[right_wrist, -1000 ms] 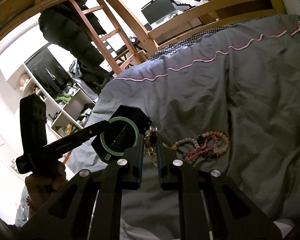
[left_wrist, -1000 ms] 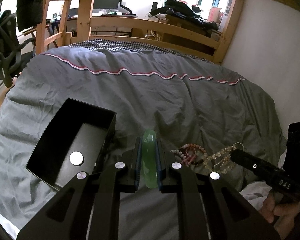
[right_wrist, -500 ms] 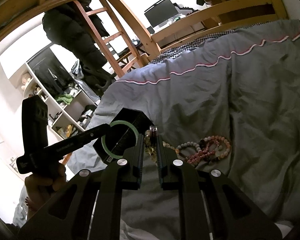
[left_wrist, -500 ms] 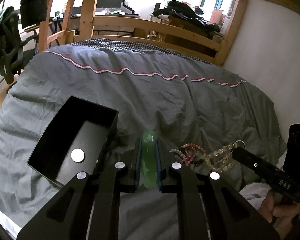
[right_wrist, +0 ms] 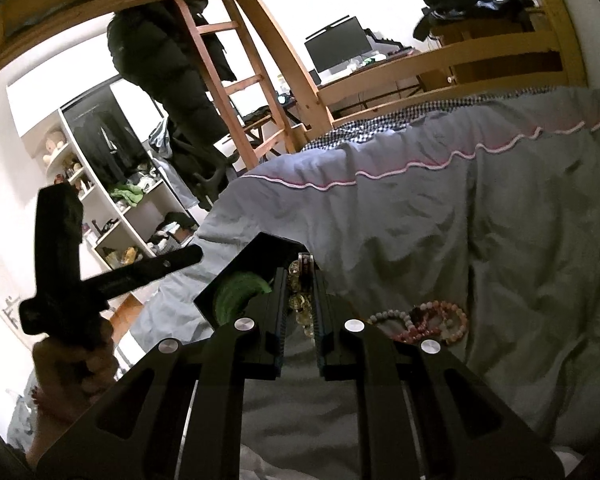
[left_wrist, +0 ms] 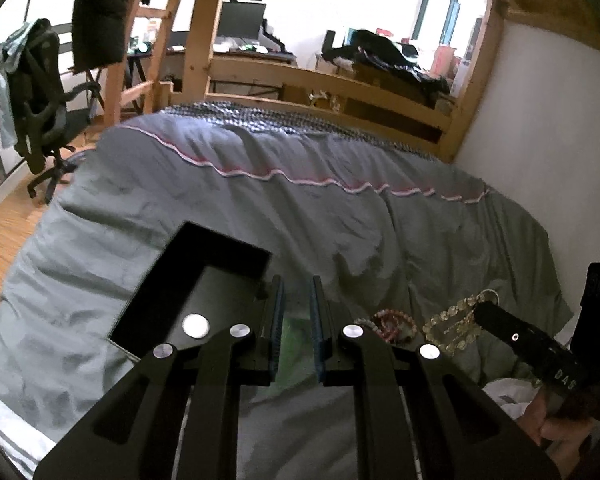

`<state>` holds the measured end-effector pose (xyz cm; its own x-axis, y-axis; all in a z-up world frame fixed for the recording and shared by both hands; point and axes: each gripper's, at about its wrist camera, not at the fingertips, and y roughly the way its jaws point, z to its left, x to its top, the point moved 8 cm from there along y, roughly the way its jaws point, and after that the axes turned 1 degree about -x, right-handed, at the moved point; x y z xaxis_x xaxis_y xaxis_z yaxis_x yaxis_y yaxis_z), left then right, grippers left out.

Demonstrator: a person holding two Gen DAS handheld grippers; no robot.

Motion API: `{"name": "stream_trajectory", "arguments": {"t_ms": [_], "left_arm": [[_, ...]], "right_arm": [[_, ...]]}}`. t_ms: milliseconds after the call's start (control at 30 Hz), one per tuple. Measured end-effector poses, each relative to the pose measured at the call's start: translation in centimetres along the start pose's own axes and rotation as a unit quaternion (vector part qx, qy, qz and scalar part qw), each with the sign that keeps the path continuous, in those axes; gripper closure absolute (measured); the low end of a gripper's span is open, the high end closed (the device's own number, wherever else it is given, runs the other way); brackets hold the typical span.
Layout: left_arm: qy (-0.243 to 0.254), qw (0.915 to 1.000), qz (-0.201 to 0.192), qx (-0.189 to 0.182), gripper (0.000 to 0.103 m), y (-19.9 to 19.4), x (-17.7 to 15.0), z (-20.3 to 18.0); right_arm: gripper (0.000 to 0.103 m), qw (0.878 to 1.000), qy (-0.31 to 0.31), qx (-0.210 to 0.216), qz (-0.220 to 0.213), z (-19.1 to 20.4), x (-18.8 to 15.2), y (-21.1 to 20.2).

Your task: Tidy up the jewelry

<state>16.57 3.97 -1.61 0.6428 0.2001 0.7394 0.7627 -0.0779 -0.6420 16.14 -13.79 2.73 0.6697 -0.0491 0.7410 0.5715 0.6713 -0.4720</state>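
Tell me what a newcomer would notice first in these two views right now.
First, the green bangle, a blurred streak by the black box on the grey duvet, just ahead of the left gripper, whose jaws stand apart. Next, the right gripper, shut on the yellowish bead strand. The pink and pale bracelets lie on the duvet right of it.
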Motion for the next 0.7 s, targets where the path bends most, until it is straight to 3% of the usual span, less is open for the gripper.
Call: {"name": "stream_trajectory", "arguments": {"t_ms": [233, 300, 367, 433, 700], "left_arm": [[-0.018, 0.9998, -0.002, 0.005, 0.091, -0.7, 0.3, 1.9], [-0.018, 0.9998, -0.002, 0.005, 0.079, -0.7, 0.3, 2.0], [-0.014, 0.9999, -0.003, 0.006, 0.046, -0.5, 0.0, 2.0], [-0.006, 1.0, 0.005, 0.003, 0.033, 0.4, -0.7, 1.7], [0.021, 0.9981, 0.056, -0.013, 0.032, 4.8, -4.6, -1.0]], "right_arm": [[0.09, 1.0, -0.025, 0.015, -0.009, 3.8, 1.8, 1.3], [0.09, 0.999, -0.031, 0.02, -0.012, 4.7, 2.1, 1.7], [0.09, 0.999, -0.031, 0.021, -0.013, 4.8, 2.2, 1.9], [0.09, 0.999, -0.031, 0.015, -0.013, 4.6, 2.0, 1.7], [0.09, 1.0, -0.005, -0.007, -0.015, 1.4, 1.5, 0.9]]}}
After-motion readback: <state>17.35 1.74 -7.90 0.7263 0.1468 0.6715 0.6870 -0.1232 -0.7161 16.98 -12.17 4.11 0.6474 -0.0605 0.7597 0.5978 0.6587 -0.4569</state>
